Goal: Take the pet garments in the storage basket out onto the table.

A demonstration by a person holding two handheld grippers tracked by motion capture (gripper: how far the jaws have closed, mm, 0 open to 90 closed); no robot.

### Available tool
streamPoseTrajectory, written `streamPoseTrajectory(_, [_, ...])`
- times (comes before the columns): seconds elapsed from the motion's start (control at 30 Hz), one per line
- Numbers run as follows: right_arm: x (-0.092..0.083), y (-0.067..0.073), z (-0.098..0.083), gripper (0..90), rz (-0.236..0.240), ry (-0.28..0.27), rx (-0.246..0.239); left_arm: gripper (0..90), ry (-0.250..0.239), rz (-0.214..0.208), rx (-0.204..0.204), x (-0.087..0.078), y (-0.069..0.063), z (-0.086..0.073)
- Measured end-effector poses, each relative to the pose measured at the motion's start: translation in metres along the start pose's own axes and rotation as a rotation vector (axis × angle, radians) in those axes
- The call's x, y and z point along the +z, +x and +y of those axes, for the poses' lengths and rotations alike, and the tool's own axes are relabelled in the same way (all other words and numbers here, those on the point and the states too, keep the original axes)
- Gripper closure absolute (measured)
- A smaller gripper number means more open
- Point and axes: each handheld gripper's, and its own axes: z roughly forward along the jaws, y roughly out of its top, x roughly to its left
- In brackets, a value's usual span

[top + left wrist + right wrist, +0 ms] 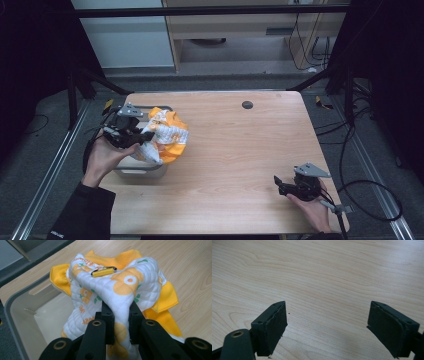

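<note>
- While the counter (235,150) sits mostly bare, the action is all at its left edge, where a grey bin (142,172) stands near the front-left corner. The bin is light-looking and close to that edge, so I'd judge a sideways tug on anything snagged inside could drag it or tip it off.
- Next down in size, the quilted garment (117,287), white with orange print and a yellow lining, hangs bunched over the bin's right rim, partly above the bin and partly above the wood. That loose yellow part draped outside could catch the rim, or the whole bundle could unfold and trail across the counter.
- Now the left gripper (119,312): its jaws are closed tight on a narrow pinch of the white fabric. That's a thin fold of soft quilting, so the risk here is the cloth sliding out under its own weight if the hand swings quickly.
- Over at the front-right corner, the right gripper (327,327) rests low over bare wood, jaws spread wide and holding nothing. It's well apart from the garment, so if the cloth slips there's no second grip near enough to save it.
- Smallest of all, a little yellow tab (103,271) sits on top of the bundle; it looks like a good candidate for hooking on something.
</note>
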Motion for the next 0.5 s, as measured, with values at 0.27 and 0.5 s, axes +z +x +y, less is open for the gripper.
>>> streamPoseTrajectory(0.27, [0.000,0.000,0.000,15.7,0.000,-0.004,0.005,79.9,0.003,-0.023,0.023,0.009,-0.011,0.005])
streamPoseTrajectory(0.5, [-0.001,-0.001,0.000,15.7,-0.001,-0.006,0.000,80.0,-0.004,-0.041,0.045,0.014,-0.022,0.007])
